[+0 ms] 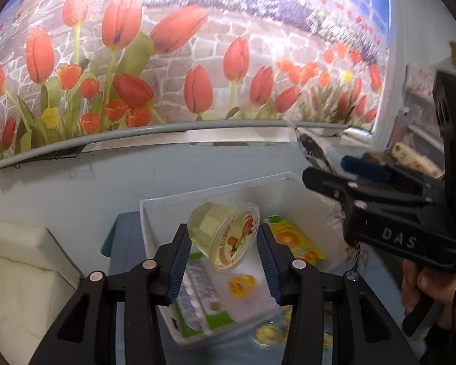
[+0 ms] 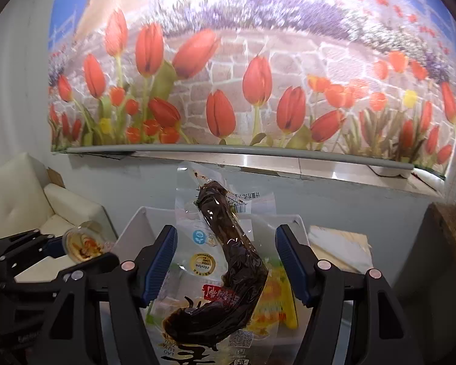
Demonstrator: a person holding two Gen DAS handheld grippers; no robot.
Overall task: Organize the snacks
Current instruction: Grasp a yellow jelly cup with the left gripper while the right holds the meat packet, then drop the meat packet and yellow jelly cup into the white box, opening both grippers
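Left wrist: jelly cup (image 1: pixel 225 237) between left gripper's (image 1: pixel 225 263) spread jaws, touching neither, above bin (image 1: pixel 215 194).

Domestic room, likely a living area. Wall carries a large tulip mural (image 1: pixel 173 60) above pale painted plaster, with a grey pipe (image 1: pixel 167 132) running along its lower edge. Cream cushioned sofa (image 1: pixel 18 267) stands at left. White bin (image 1: pixel 228 188) of packaged snacks sits on a blue-green surface (image 1: pixel 124 237).
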